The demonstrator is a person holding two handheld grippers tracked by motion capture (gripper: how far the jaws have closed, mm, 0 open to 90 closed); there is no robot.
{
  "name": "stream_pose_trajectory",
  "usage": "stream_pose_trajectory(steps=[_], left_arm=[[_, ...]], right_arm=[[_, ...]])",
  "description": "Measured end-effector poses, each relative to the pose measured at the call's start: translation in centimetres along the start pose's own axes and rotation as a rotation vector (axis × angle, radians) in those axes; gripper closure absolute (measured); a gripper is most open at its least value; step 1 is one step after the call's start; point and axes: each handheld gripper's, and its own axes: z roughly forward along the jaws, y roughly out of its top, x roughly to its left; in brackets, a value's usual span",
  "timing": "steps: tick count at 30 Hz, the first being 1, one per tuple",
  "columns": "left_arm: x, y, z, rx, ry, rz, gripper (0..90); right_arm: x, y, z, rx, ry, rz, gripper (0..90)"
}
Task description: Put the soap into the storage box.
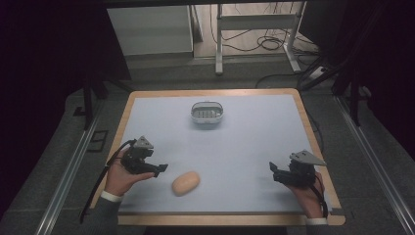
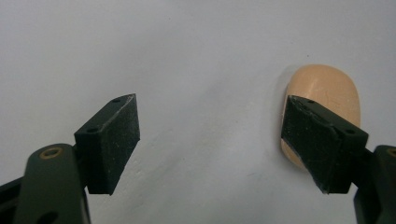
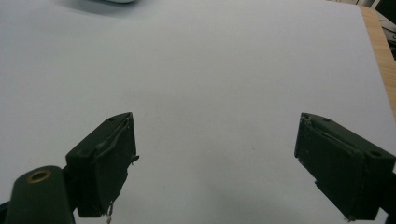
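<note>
Low in the high view, the left claw sits at lower left with its jaws spread wide and nothing between them. Just right of it lies a peach-coloured bread roll on the pale desk. In the left gripper view the roll lies partly behind the right-hand jaw. The right claw, at lower right, is also wide open and empty. A small white basket stands upper centre.

no readable text, labels, brands, numbers or signs anywhere
</note>
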Motion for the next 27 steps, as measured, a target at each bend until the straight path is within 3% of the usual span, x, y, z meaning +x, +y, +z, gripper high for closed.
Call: stream_pose_trajectory(steps=[11, 17, 27], left_arm=[[-1.7, 0.8, 0.0, 0.018, -0.030, 0.044, 19.7], [-2.8, 1.0, 0.0, 0.012, -0.037, 0.070, 20.0], [-4.7, 0.9, 1.7, 0.052, -0.076, 0.111, 20.1]], right_arm=[[-0.4, 0.1, -0.1, -0.001, -0.006, 0.016, 12.6], [0.0, 0.1, 0.0, -0.005, 0.021, 0.009, 12.6], [-0.2, 0.1, 0.0, -0.002, 0.008, 0.015, 12.5]])
